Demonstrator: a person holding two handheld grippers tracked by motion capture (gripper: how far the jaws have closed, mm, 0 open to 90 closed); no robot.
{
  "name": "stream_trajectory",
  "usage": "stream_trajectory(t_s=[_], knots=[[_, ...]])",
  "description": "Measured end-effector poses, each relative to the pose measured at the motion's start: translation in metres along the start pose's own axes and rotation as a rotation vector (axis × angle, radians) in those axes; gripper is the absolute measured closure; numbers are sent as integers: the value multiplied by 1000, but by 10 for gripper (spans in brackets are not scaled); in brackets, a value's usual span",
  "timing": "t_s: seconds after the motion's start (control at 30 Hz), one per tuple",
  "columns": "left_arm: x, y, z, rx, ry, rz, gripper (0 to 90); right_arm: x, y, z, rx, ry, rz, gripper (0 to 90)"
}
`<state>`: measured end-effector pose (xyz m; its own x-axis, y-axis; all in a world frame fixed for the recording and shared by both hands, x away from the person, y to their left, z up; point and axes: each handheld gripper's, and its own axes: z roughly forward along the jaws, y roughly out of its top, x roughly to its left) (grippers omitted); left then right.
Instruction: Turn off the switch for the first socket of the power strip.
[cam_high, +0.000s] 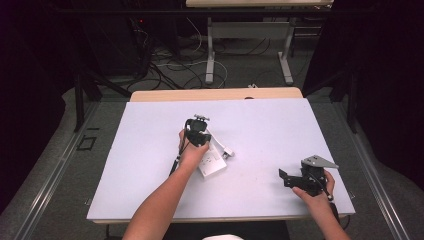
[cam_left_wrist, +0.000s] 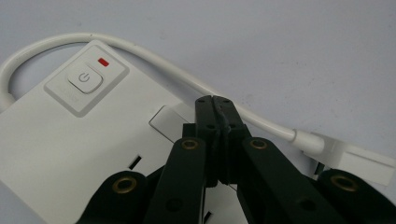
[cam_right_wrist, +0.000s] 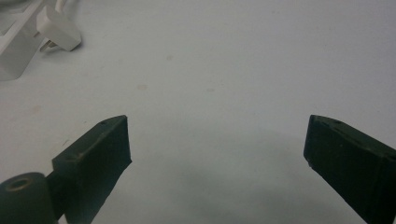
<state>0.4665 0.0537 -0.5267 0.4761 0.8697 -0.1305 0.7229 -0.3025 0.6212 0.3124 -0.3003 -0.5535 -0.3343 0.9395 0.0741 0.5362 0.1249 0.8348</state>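
1. Two grippers are in my hands over the white table (cam_high: 150, 150). My landmark is the white power strip (cam_left_wrist: 56, 140), which lies near the table's middle.
2. My left gripper (cam_left_wrist: 215, 105) has its jaws pressed together with nothing between them. The tips hang over the strip's top face, near a raised rectangular cover (cam_left_wrist: 166, 122) and short of the power button (cam_left_wrist: 85, 79).
3. I judge the pinched tips are meant as a single poking point, since a narrow tip suits pressing a switch or cover better than spread jaws would. Whether they touch the strip I cannot tell.
4. A red indicator (cam_left_wrist: 103, 61) sits just beside the button, on the end where the white cord (cam_left_wrist: 154, 63) leaves the strip.
5. That cord loops round the strip's end and runs to the flat plug (cam_left_wrist: 355, 156), which lies on the table just beside the strip, unplugged.
6. My right gripper (cam_right_wrist: 217, 144) is well apart from the strip, low over bare table with its jaws spread wide and empty. I judge it is parked clear so it doesn't crowd the left one.
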Motion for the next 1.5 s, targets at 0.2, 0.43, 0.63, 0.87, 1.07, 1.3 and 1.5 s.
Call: stream_trajectory(t_s=[0.2, 0.43, 0.63, 0.87, 1.07, 1.3, 1.5], knots=[[1, 0, -1, 8, -3, -6, 900, -1, -1, 2, -8, -10, 5, 66], [1, 0, -3, 14, 6, -6, 900, -1, -1, -1, 1, 1, 9, 67], [2, 0, -5, 16, 1, -8, 900, -2, -1, 0, 0, 0, 15, 67], [-1, -1, -8, 13, -3, 0, 899, -2, -1, -1, 2, 4, 4, 67], [-1, -1, -13, 10, -12, 7, 892, -2, -1, 0, -1, 1, 9, 67], [-1, -2, -22, -8, -36, 2, 879, -1, -1, -1, -3, 3, 14, 67], [2, -6, -29, -15, -62, -10, 837, -2, -1, -2, 1, -2, 12, 68]])
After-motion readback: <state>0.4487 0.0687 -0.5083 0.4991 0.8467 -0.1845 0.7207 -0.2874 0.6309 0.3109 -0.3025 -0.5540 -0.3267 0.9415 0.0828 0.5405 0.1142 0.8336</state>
